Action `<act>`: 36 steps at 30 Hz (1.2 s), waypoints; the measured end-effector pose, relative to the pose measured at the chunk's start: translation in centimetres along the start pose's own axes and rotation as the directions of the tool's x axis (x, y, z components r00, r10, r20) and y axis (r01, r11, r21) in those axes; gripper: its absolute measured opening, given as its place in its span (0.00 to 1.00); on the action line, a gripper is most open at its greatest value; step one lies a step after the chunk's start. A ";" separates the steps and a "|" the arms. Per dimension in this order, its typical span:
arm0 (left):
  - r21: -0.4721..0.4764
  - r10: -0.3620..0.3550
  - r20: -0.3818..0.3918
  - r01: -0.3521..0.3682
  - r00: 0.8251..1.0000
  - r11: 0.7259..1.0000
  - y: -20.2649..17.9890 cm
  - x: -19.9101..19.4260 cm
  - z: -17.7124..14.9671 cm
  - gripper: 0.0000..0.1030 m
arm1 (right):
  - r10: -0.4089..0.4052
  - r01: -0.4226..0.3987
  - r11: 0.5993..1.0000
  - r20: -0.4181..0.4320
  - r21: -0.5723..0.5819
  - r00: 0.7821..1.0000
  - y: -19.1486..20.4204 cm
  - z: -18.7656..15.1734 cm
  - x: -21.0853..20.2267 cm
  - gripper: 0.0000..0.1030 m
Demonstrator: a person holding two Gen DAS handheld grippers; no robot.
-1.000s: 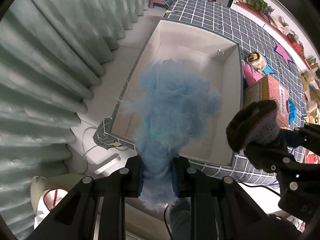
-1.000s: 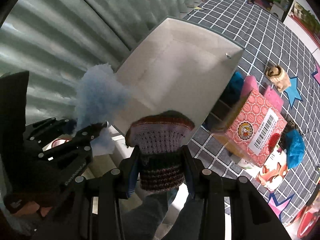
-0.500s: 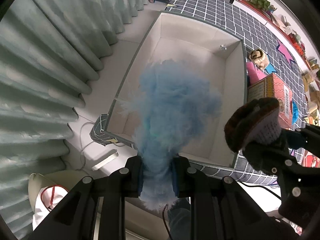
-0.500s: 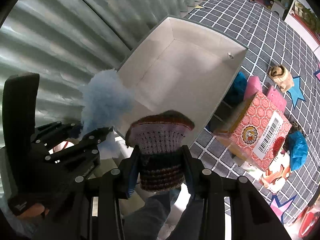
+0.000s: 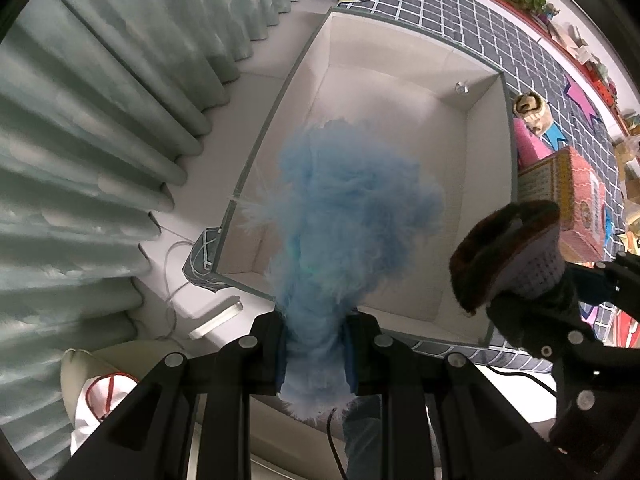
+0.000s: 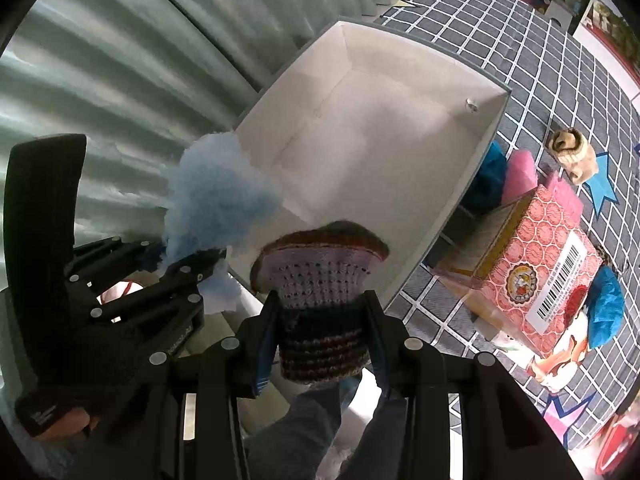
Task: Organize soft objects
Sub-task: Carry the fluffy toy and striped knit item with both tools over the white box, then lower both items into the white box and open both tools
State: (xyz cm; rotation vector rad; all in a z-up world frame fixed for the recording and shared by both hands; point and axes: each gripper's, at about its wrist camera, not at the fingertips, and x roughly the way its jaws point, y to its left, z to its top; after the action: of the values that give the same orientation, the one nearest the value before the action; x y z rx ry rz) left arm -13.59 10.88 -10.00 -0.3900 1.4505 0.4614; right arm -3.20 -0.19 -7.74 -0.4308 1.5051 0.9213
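Our left gripper (image 5: 316, 354) has its jaws clamped on a blue fluffy piece (image 5: 352, 216) at frame centre; our right gripper (image 6: 320, 340) pinches a knitted hat (image 6: 320, 276). Beyond both, a white box (image 6: 436, 216) lies on the grid-patterned mat (image 6: 540, 68), grey curtains (image 5: 100, 120) at left.

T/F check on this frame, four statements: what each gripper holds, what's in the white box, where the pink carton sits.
1. The left gripper is shut on the blue fluffy item. True.
2. The right gripper is open and holds nothing. False: it clamps the knitted hat.
3. The white box already holds several soft items. False: none show inside.
4. The pink carton stands outside the box on the checked mat. True.
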 end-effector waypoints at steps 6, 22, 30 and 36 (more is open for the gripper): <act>0.004 0.013 -0.003 -0.013 1.000 1.000 0.2 0.4 0.0 0.23 | -0.006 0.006 1.000 -0.006 -0.002 1.000 0.2 0.1 0.2 0.40; 0.013 0.017 -0.003 -0.017 1.000 1.000 0.2 0.6 0.1 0.24 | 0.002 -0.003 1.000 -0.014 -0.009 1.000 0.2 0.5 0.2 0.40; 0.020 0.015 -0.003 -0.015 1.000 1.000 0.3 0.7 0.3 0.24 | 0.023 -0.023 1.000 -0.033 0.007 0.999 -0.3 0.9 1.0 0.40; 0.032 0.015 0.023 -0.016 1.000 0.999 0.1 0.5 0.4 0.35 | 0.039 -0.039 0.999 -0.026 0.006 0.999 -0.4 1.2 1.1 0.41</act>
State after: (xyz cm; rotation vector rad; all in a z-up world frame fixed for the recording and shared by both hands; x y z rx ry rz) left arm -13.31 11.23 -10.46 -0.3471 1.4382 0.4536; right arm -2.29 0.71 -8.80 -0.4124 1.5446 0.9444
